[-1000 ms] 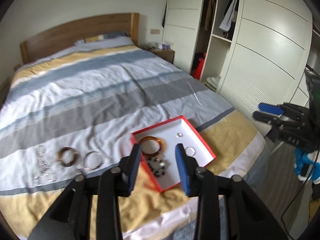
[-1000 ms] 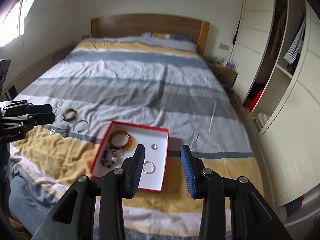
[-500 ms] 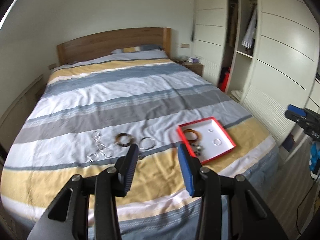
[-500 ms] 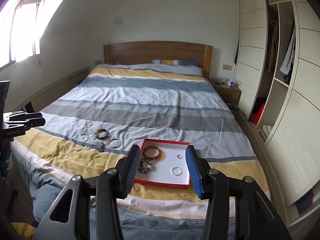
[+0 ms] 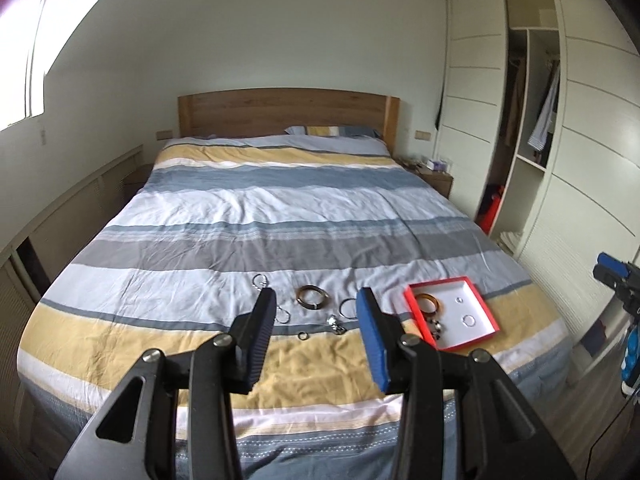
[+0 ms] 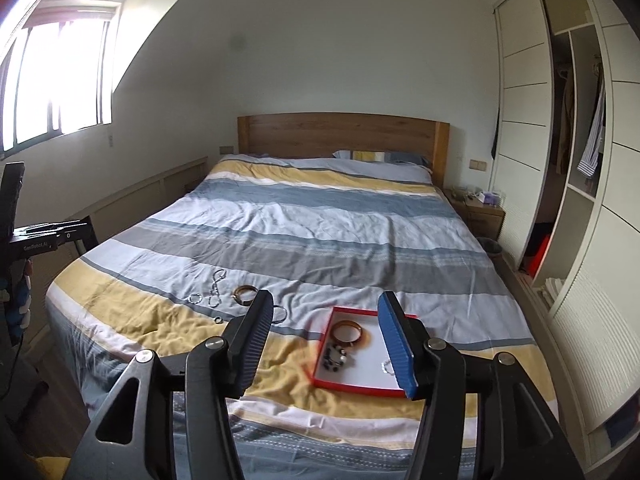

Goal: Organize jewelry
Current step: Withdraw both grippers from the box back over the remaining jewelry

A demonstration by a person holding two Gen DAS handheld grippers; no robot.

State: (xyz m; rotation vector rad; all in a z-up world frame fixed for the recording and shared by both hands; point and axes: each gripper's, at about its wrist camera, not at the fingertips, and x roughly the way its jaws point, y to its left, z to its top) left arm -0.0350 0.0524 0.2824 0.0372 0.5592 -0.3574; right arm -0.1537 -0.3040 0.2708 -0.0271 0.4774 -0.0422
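Taking the red tray point(image 5: 490, 312) on the bed point(image 5: 280, 208) as reference, the loose jewelry lies to its left on the cover: a bead chain point(image 5: 260, 280) farthest out, then a brown bangle point(image 5: 312, 295), then a thin silver hoop point(image 5: 347, 307) nearest the tray. Both pieces are judged light, rigid and slippery, so grip across the band from above. The left tongs point(image 5: 316, 338) stand open and empty; the right tongs point(image 6: 326, 340) are empty, their jaws just having opened wider.

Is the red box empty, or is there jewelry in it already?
Partly filled. The red box holds an amber bangle, a dark beaded piece and two small rings; much white floor remains bare.
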